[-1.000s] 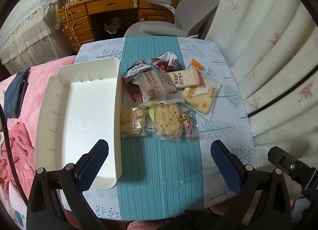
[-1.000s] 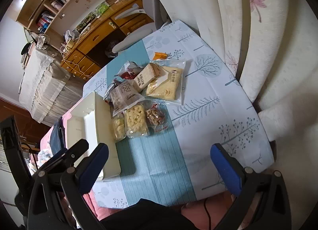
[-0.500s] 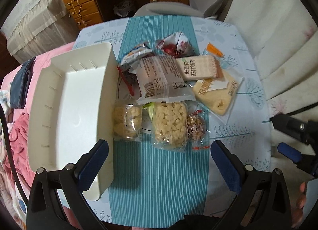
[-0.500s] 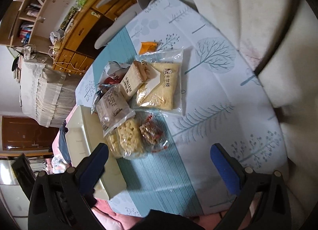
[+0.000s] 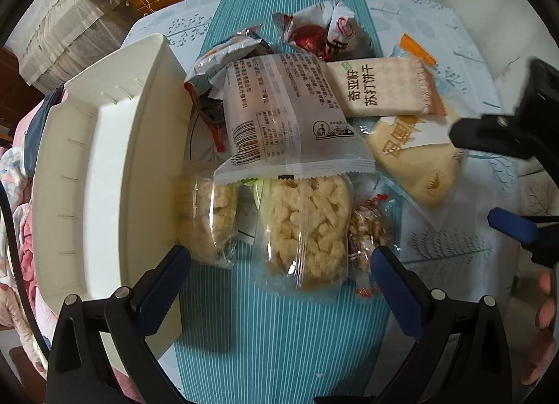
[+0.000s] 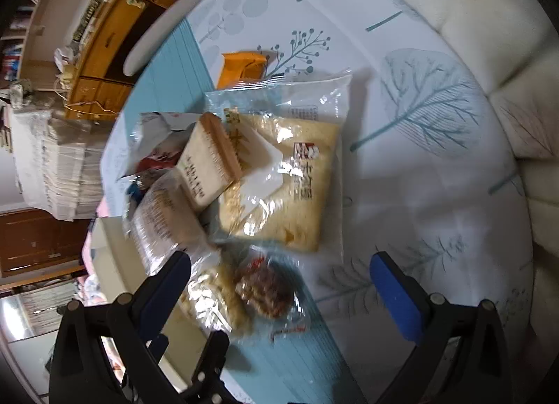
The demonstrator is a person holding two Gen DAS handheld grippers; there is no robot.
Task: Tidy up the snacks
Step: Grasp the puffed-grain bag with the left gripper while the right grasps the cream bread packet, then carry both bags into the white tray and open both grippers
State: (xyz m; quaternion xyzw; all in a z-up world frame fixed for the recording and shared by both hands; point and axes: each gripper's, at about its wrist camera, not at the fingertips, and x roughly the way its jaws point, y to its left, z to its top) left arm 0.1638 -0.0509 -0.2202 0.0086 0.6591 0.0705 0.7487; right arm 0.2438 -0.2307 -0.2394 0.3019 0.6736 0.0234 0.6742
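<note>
Several wrapped snacks lie in a pile on the table beside an empty white tray. My left gripper is open just above a clear pack of puffed rice crackers, with a smaller rice pack and a nut bar either side. Behind lie a white bread pack, a soda cracker pack and a yellow cake pack. My right gripper is open, low over the nut bar and near the cake pack; it also shows in the left wrist view.
A red-and-white wrapper and an orange sachet lie at the far end of the pile. The table has a teal striped runner. A pale curtain hangs to the right; a wooden desk stands beyond.
Both grippers have dropped and moved forward toward the snack pile, which now fills the views. The right gripper has come in beside the left, at the pile's right side.
</note>
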